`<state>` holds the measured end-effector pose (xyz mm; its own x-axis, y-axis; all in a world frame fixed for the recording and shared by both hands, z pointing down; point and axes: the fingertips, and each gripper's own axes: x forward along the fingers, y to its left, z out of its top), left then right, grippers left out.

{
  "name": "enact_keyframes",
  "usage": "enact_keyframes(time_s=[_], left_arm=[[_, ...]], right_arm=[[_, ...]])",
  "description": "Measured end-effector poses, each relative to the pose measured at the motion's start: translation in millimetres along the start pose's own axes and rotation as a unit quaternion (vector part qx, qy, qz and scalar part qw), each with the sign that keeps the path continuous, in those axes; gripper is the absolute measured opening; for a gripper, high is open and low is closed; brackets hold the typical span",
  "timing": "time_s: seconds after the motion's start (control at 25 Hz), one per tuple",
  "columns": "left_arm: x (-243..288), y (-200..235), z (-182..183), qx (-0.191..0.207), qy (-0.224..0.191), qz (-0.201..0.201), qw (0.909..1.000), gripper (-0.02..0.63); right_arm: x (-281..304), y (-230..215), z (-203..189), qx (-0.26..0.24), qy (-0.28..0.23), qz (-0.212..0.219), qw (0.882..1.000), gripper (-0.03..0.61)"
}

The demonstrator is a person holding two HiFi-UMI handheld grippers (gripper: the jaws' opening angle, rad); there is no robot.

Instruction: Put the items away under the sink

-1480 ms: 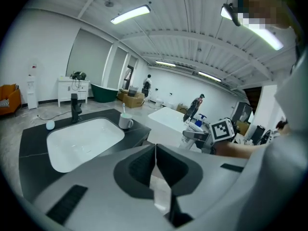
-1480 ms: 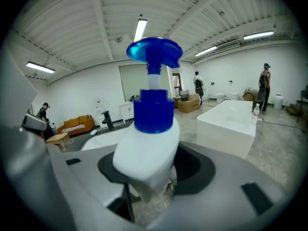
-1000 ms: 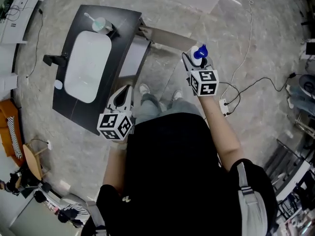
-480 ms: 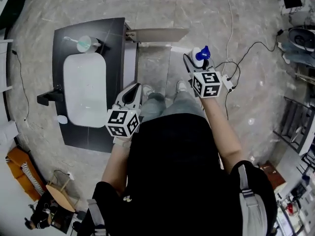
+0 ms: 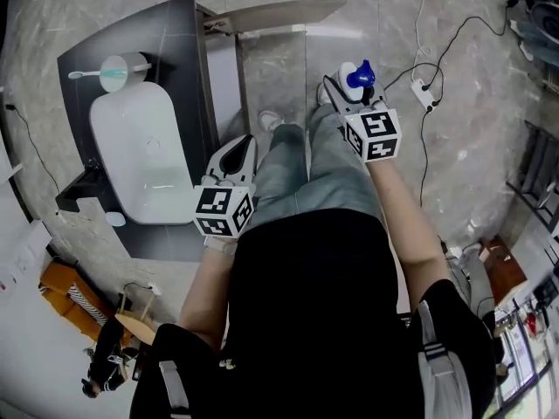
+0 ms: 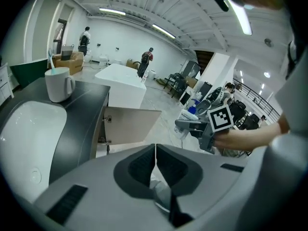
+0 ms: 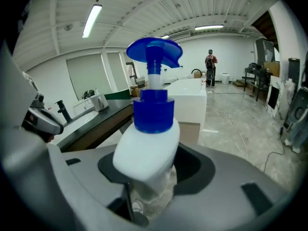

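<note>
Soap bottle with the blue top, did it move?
Yes. In the head view, the soap bottle shifted away from the open cabinet door, toward the power strip.

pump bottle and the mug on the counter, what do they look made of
Pump bottle: likely plastic, with an opaque white body that has a soft sheen and a glossy blue moulded pump head. Mug: probably glazed ceramic, thick-walled and smooth white, though matte plastic can't be ruled out.
</note>
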<state>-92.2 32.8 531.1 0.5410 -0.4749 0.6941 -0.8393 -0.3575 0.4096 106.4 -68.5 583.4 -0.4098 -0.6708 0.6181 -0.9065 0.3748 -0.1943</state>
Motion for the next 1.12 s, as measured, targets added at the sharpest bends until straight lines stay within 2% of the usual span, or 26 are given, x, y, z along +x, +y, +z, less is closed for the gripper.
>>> enact_keyframes(time_s=[0.24,0.36,0.48,0.56,0.8,1.12], left_arm=[[43,15,-27,-0.01,0.022,0.021,0.9995,0.023],[59,28,-47,-0.01,0.036,0.044,0.9983,0.023],[74,46,-73,-0.038,0.047,0.064,0.9961,0.023],[88,58,-87,-0.06,0.053,0.075,0.994,0.023],[124,83,-115,-0.092,0.072,0.105,0.9875,0.023],[168,101,-151,-0.125,0.078,0.104,0.9837,0.023]], right_arm=[[60,12,-54,-0.051,0.026,0.068,0.996,0.221],[87,27,-77,-0.067,0.042,0.108,0.991,0.221],[114,46,-97,-0.088,0.049,0.148,0.984,0.221],[133,59,-109,-0.109,0.051,0.174,0.977,0.221],[185,91,-154,-0.168,0.067,0.236,0.955,0.221],[258,133,-222,-0.242,0.089,0.309,0.916,0.221]])
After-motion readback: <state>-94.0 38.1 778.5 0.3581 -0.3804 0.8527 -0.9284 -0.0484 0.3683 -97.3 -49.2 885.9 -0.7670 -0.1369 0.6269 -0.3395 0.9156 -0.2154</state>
